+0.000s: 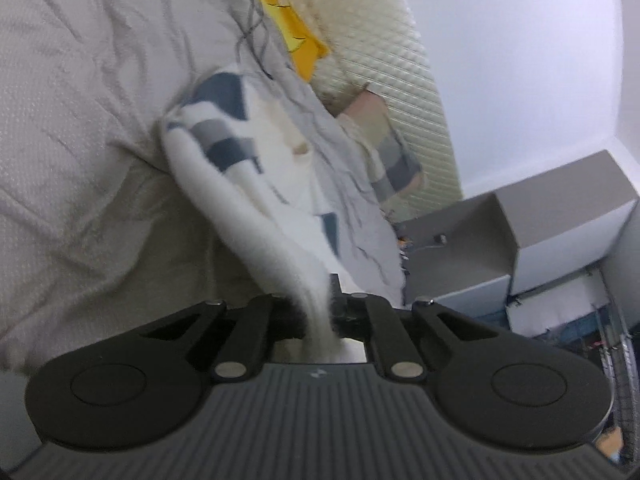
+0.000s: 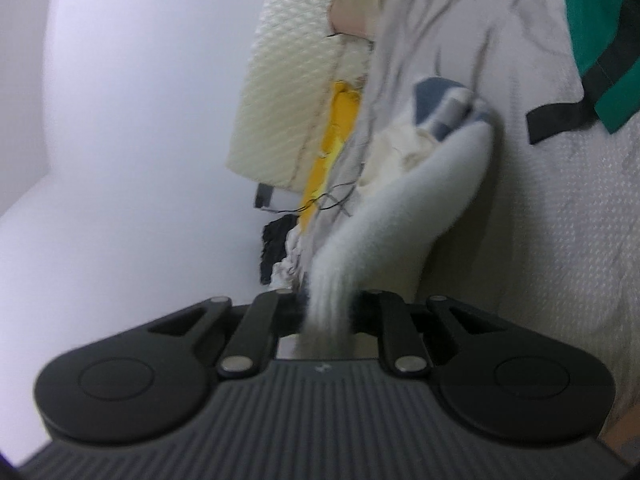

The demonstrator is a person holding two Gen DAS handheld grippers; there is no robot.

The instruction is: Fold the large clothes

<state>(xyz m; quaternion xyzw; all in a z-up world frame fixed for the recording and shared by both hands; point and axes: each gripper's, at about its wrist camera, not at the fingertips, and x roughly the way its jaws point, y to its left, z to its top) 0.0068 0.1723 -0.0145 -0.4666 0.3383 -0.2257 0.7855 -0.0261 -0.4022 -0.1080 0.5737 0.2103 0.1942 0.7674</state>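
A white fleecy garment with blue and grey blocks stretches from the bed up into my left gripper, whose jaws are shut on a bunched edge of it. In the right wrist view the same white garment runs from its blue and grey patterned end down into my right gripper, also shut on a gathered edge. Between the two grips the cloth hangs lifted off the grey bedcover. The fingertips are mostly buried in the fabric.
A yellow cloth and a cream quilted headboard lie beyond the garment. A grey bedside cabinet stands at the right. A green garment with black trim lies on the bedcover. White wall is on the left of the right wrist view.
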